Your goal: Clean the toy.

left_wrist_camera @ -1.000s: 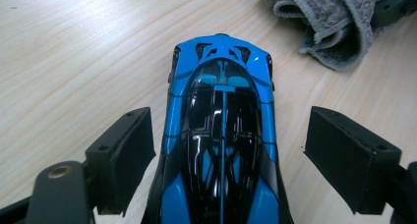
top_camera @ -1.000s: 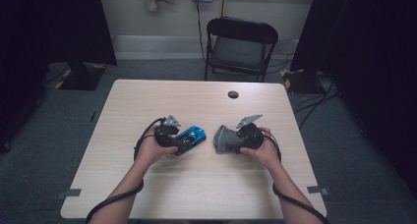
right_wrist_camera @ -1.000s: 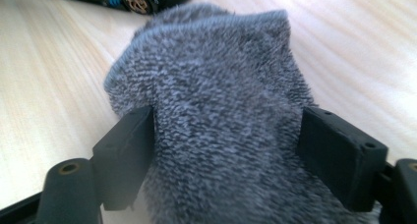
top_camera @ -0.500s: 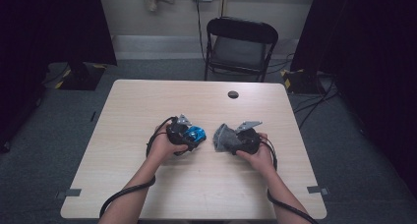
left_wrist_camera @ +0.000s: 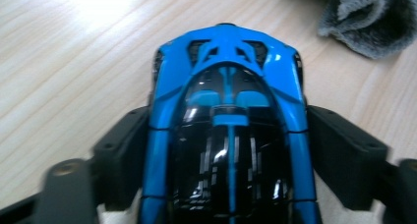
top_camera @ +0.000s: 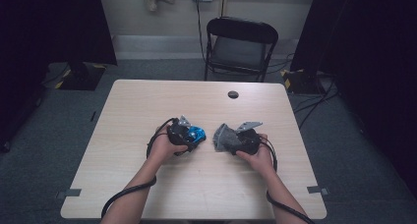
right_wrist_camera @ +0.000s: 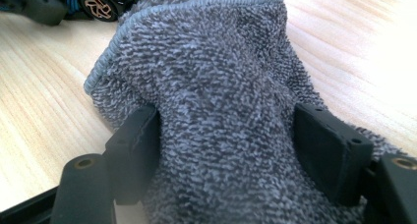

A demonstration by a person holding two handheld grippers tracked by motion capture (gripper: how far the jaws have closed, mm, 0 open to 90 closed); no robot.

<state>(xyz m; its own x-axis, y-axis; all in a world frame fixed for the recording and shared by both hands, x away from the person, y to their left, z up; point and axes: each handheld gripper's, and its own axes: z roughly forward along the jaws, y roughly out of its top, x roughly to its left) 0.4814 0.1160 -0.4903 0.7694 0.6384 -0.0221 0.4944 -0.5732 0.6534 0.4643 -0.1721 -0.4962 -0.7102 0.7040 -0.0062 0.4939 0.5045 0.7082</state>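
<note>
We see a pale wood-grain table [top_camera: 147,111] with rounded corners standing on grey carpet. Near the middle of its far edge sits a small dark round spot [top_camera: 233,94], perhaps a cable hole, though it is too small for us to be sure. Around the table's centre we find a blue toy car [left_wrist_camera: 228,130] resting on the wood and, just beside it but apart, a grey cloth [right_wrist_camera: 216,101] bunched up, its lower folds seeming to lie on the tabletop; the surface around them is bare light wood with fine grain lines.
</note>
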